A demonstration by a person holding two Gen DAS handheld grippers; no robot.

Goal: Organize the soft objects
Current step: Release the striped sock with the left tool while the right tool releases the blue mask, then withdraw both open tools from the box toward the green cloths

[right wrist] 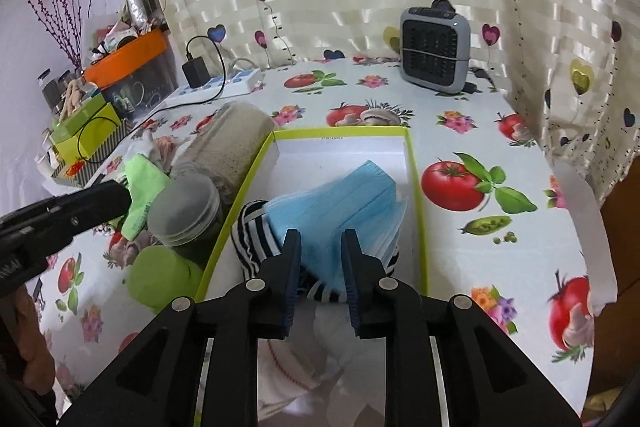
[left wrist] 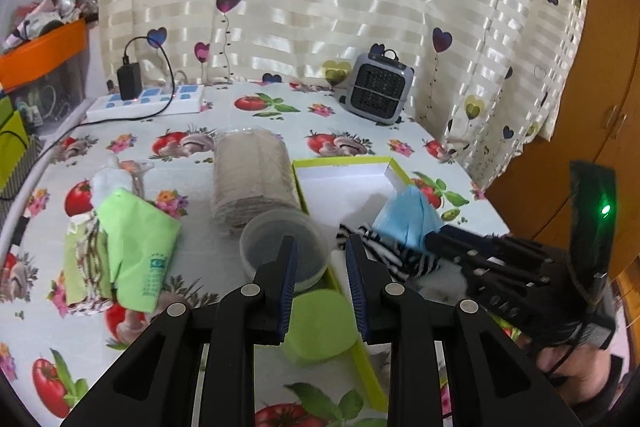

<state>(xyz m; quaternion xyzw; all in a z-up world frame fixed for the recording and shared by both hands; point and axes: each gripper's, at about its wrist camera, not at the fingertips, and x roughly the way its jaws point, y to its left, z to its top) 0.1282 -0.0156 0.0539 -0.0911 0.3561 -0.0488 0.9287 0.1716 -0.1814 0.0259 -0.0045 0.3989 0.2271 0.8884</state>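
A yellow-green box (right wrist: pixel 416 187) with a white inside lies on the table; it also shows in the left wrist view (left wrist: pixel 340 163). In it lie a stack of blue face masks (right wrist: pixel 340 203), a black-and-white striped cloth (right wrist: pixel 252 235) and white cloth (right wrist: pixel 296 359). My right gripper (right wrist: pixel 320 247) is open over the box with its jaws around the near end of the masks (left wrist: pixel 408 215). My left gripper (left wrist: pixel 322 251) is open and empty above a clear lidded jar (left wrist: pixel 284 251) and a green sponge (left wrist: pixel 320 327), left of the box.
A beige roll (left wrist: pixel 252 179), a green bag (left wrist: pixel 140 247) and patterned cloths (left wrist: pixel 86 267) lie left of the box. A power strip with charger (left wrist: pixel 148 99) and a grey heater (left wrist: pixel 380 87) stand at the back by the curtain. An orange bin (right wrist: pixel 128 59) stands far left.
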